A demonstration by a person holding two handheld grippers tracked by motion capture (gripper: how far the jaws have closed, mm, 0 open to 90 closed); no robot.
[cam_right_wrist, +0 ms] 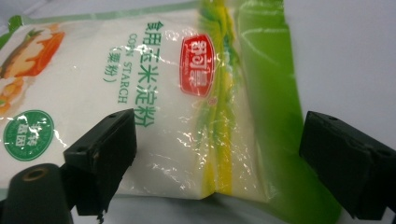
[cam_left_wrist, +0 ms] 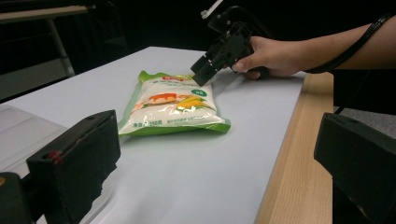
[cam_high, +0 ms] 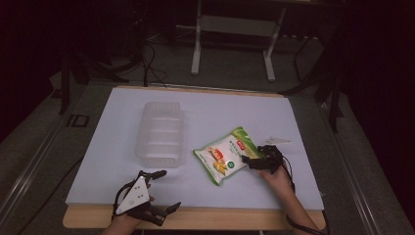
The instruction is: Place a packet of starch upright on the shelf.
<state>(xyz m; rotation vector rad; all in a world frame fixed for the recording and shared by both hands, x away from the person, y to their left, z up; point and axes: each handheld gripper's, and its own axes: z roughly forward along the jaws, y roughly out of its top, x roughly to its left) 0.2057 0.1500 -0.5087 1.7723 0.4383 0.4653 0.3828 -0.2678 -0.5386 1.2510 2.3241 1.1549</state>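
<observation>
A green and white bag of corn starch lies flat on the white table sheet, right of centre. My right gripper is at the bag's right edge, open. In the right gripper view its jaws stand wide apart on either side of the bag's end, just above it, and my right gripper holds nothing. My left gripper hovers open near the table's front edge, left of the bag. In the left gripper view, beyond my left gripper, I see the bag with the right gripper over its far end.
A clear plastic container stands left of the bag, also seen at the left edge. The wooden table edge runs along the front. A small clear scrap lies right of the bag. A metal stand is behind the table.
</observation>
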